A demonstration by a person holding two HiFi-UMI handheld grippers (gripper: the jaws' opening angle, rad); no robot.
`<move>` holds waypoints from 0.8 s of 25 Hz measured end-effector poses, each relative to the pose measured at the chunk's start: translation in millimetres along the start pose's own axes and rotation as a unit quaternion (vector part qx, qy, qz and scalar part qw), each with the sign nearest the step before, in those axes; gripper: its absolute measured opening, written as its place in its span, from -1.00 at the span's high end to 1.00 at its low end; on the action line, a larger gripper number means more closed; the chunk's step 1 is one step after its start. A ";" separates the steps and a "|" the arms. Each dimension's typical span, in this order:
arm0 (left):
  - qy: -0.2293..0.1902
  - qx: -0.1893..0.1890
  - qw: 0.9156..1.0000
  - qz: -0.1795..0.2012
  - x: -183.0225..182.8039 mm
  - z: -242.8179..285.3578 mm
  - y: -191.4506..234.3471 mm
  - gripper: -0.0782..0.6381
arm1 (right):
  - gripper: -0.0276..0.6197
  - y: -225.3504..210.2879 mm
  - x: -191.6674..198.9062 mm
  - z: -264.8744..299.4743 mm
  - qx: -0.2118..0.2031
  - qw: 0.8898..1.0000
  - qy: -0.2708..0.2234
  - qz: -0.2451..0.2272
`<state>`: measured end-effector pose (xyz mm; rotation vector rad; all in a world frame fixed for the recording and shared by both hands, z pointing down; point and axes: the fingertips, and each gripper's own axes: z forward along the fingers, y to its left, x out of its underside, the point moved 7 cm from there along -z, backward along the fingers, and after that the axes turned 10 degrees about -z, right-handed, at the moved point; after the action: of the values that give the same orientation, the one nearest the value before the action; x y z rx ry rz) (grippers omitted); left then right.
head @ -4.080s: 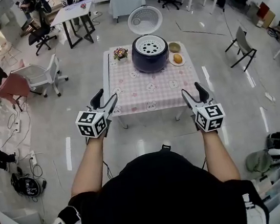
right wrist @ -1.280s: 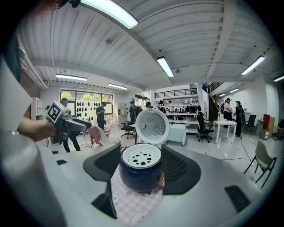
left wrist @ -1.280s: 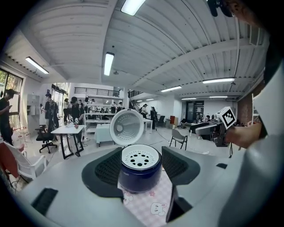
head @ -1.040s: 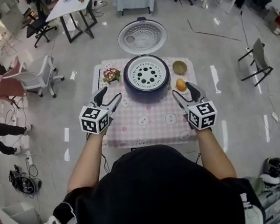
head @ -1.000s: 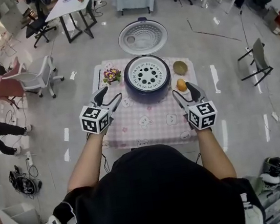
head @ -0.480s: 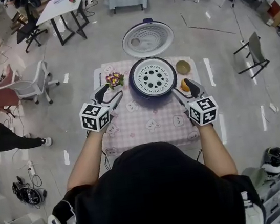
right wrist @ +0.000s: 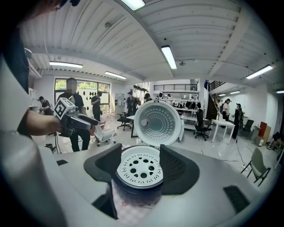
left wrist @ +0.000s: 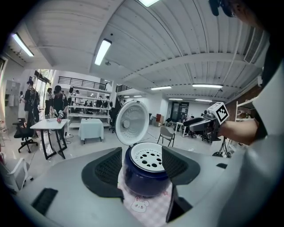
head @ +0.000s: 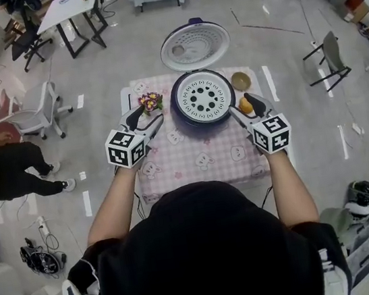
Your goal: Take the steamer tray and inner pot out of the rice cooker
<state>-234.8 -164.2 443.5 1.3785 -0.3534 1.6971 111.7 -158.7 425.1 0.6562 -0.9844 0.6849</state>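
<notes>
A dark blue rice cooker [head: 194,118] stands at the far side of a table with a pink checked cloth [head: 193,159], its lid [head: 195,45] swung open behind it. A white steamer tray [head: 203,98] with round holes sits in the cooker's top; the inner pot is hidden under it. My left gripper [head: 145,118] hangs open just left of the cooker, apart from it. My right gripper [head: 246,104] hangs open just right of it. The left gripper view shows the tray [left wrist: 148,156] ahead between open jaws. The right gripper view shows the tray [right wrist: 141,167] and lid [right wrist: 158,123] likewise.
A small pot of flowers [head: 150,102] stands left of the cooker. At its right are a tan bowl [head: 240,80] and an orange fruit [head: 246,105] on a plate. Chairs, tables and a standing person [head: 0,166] surround the table.
The person has stepped up to the table. Both grippers have moved forward, from short of the table to either side of the cooker. Both stay open.
</notes>
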 end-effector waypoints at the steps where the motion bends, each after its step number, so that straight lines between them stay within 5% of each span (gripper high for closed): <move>1: 0.002 0.003 1.000 -0.001 0.9 1.8 -0.3 -0.02 | 0.05 0.0 1.3 2.1 -0.007 1.000 0.008 -0.006; 8: 0.010 -0.001 1.000 -0.010 4.7 10.9 5.6 -0.02 | 0.09 5.9 14.3 40.7 -0.101 0.991 0.069 -0.056; 20: 0.011 -0.024 0.998 -0.062 18.2 18.1 23.0 -0.03 | 0.14 18.2 44.6 99.6 -0.220 0.955 0.147 -0.131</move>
<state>-240.7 -181.3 472.8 1.3194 -0.2888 1.5914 63.8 -213.3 508.5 0.2722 -0.7207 0.2984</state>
